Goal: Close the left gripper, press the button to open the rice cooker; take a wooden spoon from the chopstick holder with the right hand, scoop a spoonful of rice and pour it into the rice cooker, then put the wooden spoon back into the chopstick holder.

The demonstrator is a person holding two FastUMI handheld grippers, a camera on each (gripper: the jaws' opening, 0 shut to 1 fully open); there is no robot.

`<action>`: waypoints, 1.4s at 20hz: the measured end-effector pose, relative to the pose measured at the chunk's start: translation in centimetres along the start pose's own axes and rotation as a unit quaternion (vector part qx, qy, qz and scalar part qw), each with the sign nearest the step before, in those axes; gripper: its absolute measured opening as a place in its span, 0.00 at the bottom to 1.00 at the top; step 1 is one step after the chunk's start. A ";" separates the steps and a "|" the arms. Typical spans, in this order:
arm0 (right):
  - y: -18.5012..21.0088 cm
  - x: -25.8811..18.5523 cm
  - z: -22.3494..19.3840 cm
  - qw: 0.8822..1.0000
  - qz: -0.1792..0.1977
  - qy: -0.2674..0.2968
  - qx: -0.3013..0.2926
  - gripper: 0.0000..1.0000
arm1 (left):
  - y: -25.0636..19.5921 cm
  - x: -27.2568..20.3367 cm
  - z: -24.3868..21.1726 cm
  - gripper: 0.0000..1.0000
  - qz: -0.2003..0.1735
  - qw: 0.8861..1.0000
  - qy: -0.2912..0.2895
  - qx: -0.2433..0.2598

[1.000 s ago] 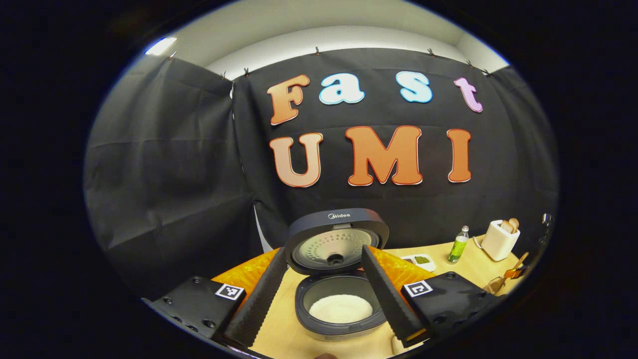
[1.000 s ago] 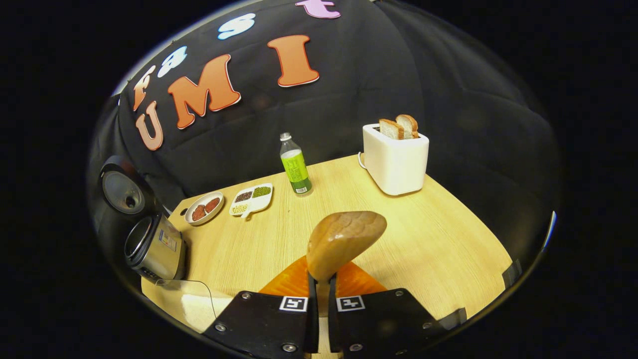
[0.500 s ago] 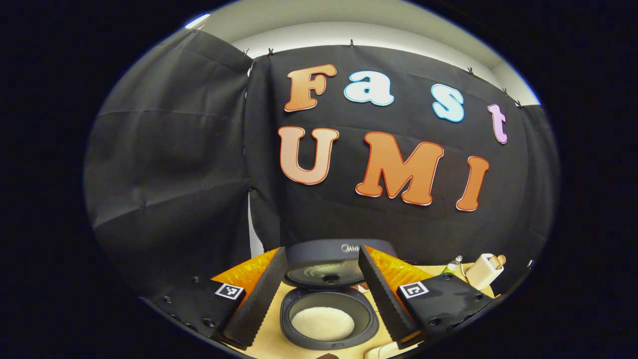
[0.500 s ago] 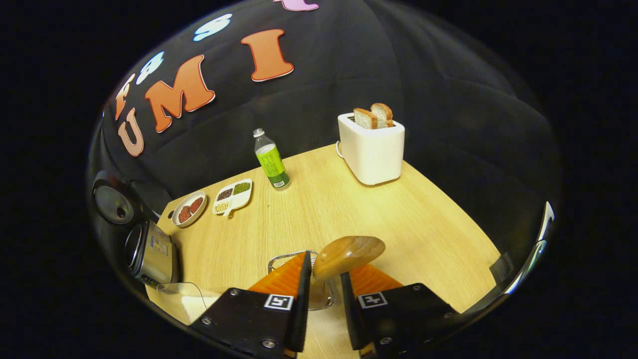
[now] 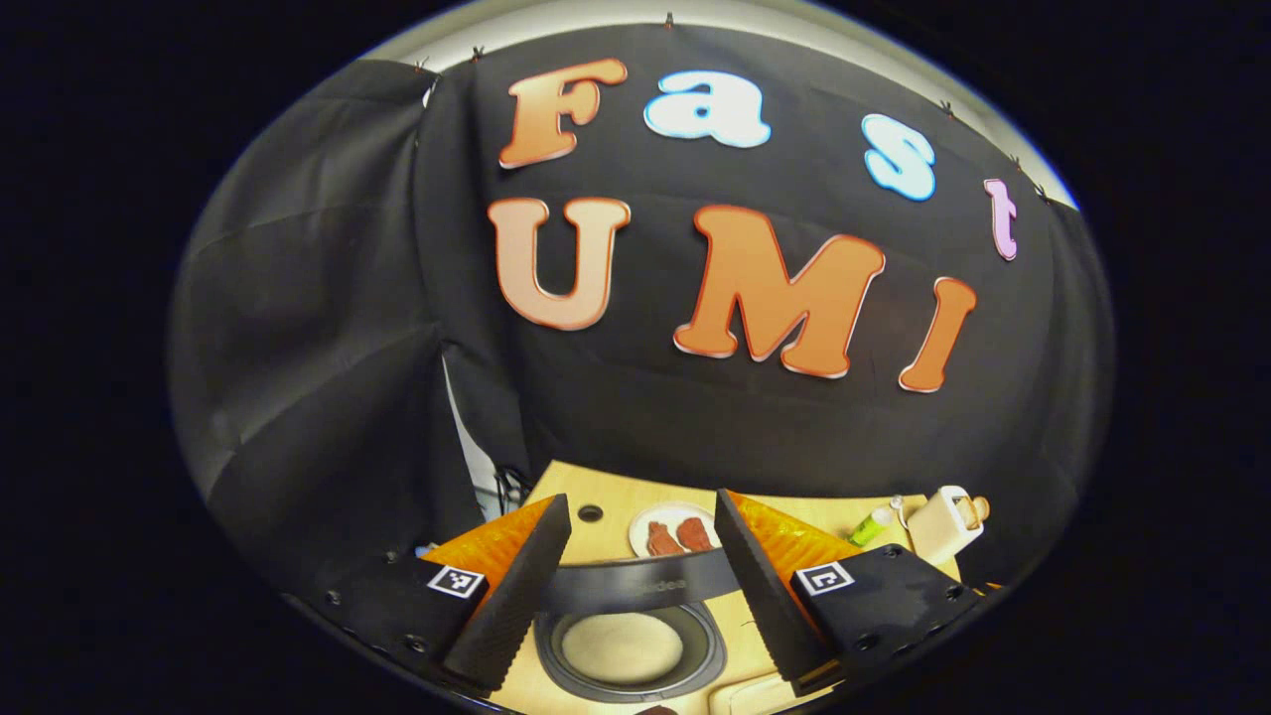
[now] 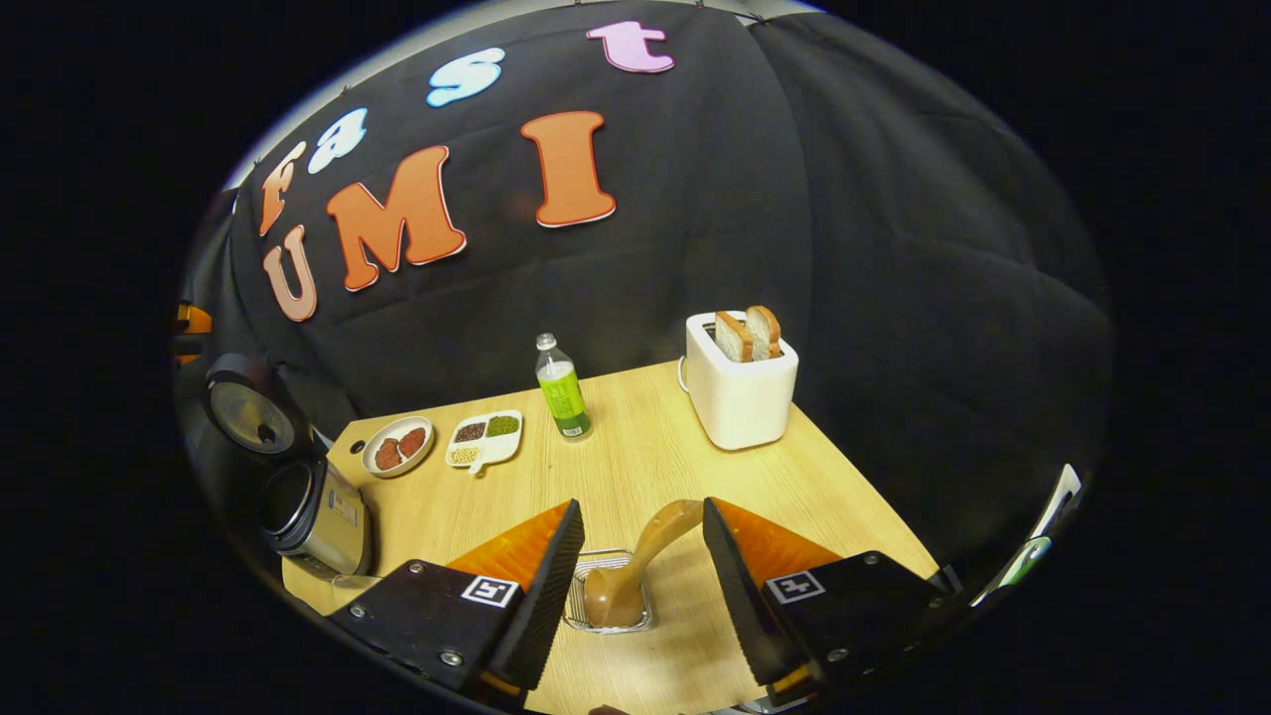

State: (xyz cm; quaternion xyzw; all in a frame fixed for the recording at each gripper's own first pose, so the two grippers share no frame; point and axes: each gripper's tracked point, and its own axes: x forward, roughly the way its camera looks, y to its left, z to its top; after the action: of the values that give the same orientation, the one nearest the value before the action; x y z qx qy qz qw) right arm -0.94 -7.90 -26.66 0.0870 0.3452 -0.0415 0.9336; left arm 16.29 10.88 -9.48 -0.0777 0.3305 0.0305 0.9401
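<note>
In your left gripper view, your left gripper (image 5: 635, 586) is spread wide with nothing between its fingers, held above the rice cooker (image 5: 628, 650). The cooker's lid (image 5: 635, 588) stands open, its dark edge crossing between your fingers, and the inner pot below holds white rice (image 5: 621, 647). Beyond it on the wooden table (image 5: 606, 497) sits a small plate with reddish pieces (image 5: 673, 533), and far right you can make out a green bottle (image 5: 871, 523) and a white toaster (image 5: 941, 521).

In your right gripper view, your right gripper (image 6: 640, 586) is released, fingers apart. The wooden spoon (image 6: 635, 571) stands tilted in the wire chopstick holder (image 6: 608, 596) between your fingers, touching neither. The open rice cooker (image 6: 298, 492) sits at far left. The plate (image 6: 397, 446), a divided dish of grains (image 6: 484, 438), the bottle (image 6: 562, 387) and the toaster with two bread slices (image 6: 740, 387) line the table's far side.
</note>
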 end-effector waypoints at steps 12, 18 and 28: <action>1.5 -0.7 -1.6 0.999 0.013 0.012 -0.033 0.76 | -0.2 1.3 -15.7 0.97 0.032 0.963 0.267 -0.002; 4.4 -0.7 -2.2 0.998 0.047 0.024 -0.026 0.76 | -0.2 1.6 -24.6 0.94 0.052 0.927 0.370 0.020; 5.8 -0.6 -1.8 0.997 0.054 0.015 -0.050 0.76 | -0.3 3.1 -27.4 0.98 0.055 0.915 0.398 0.046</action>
State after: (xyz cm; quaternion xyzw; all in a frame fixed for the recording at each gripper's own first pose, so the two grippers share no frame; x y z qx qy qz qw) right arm -1.76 -1.90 -26.81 0.0593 0.3553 0.0272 0.9325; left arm 1.86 6.01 -32.49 -0.0221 0.6818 0.0341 0.7304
